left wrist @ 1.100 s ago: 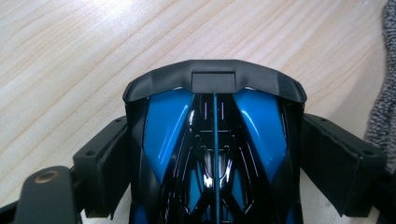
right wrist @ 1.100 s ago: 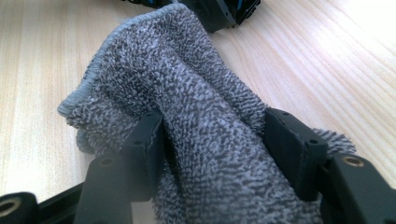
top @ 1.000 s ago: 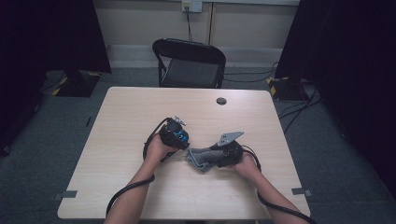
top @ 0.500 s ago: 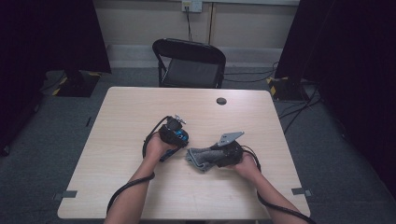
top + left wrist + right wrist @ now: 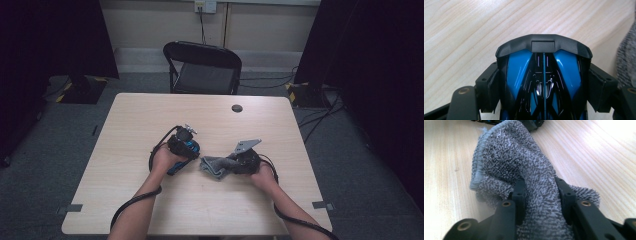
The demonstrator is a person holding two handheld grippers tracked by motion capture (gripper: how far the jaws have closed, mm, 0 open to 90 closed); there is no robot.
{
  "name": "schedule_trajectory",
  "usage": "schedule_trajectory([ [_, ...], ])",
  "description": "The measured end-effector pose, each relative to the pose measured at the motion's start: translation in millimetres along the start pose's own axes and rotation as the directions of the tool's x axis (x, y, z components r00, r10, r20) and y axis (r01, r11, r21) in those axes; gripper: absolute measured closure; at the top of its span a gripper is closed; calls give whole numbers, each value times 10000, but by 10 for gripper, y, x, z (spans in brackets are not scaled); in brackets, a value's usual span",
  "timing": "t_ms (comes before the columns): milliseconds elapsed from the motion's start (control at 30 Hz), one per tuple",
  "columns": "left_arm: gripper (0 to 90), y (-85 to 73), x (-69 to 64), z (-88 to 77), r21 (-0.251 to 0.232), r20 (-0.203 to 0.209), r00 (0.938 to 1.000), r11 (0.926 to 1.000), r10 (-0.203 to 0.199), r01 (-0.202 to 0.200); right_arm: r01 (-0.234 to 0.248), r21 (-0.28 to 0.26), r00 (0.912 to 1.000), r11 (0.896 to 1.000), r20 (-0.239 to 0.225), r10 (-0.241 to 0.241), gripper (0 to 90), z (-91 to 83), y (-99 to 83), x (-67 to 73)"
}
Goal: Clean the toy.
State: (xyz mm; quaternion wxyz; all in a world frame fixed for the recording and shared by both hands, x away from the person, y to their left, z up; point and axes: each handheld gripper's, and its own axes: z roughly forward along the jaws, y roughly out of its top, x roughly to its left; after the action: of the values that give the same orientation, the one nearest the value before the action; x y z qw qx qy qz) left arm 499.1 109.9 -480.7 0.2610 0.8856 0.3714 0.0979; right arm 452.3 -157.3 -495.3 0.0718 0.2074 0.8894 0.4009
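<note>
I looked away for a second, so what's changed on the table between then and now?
The right gripper has just been closing its jaws and now pinches the grey towel. The left gripper stays clamped on the blue and black object. Neither hand has shifted.

Recording studio or lab setup, not a home. Black curtains (image 5: 50,35) hang on both sides, grey carpet floor (image 5: 65,135), bare wall with a socket (image 5: 205,6) and cable running down. Loose cables (image 5: 320,112) and hazard-taped stand bases (image 5: 300,95) on the floor. One plain wooden surface (image 5: 150,115) with tape marks (image 5: 70,208) beside it, one black folding chair (image 5: 202,67).
</note>
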Motion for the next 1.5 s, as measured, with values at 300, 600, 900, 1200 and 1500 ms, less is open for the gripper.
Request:
schedule_trajectory([
  [300, 256, -47, 27, -166, -276, 297, 9995, 9995, -120, 128, -442, 132, 9989, 9989, 128, 440, 764, 2, 55, -10],
  [600, 256, 41, -10, -428, -800, 545, 9985, 9968, 60, -16, -1322, -155, 9904, 9911, 386, 1327, 773, -72, 123, -147],
  [900, 256, 166, -214, -584, -1098, 800, 9941, 9919, 727, -637, -2011, -828, 9596, 9761, 1834, 2132, 773, -338, 357, -384],
  [1200, 256, 359, -529, -591, -1409, 1297, 9823, 9832, 1349, -1164, -1616, -491, 9433, 9856, 2859, 1689, 772, -173, 758, -321],
  [1500, 256, 326, -473, -476, -974, 1062, 9901, 9919, 922, -819, -1315, -447, 9645, 9903, 2249, 1382, 772, -10, 813, -132],
])
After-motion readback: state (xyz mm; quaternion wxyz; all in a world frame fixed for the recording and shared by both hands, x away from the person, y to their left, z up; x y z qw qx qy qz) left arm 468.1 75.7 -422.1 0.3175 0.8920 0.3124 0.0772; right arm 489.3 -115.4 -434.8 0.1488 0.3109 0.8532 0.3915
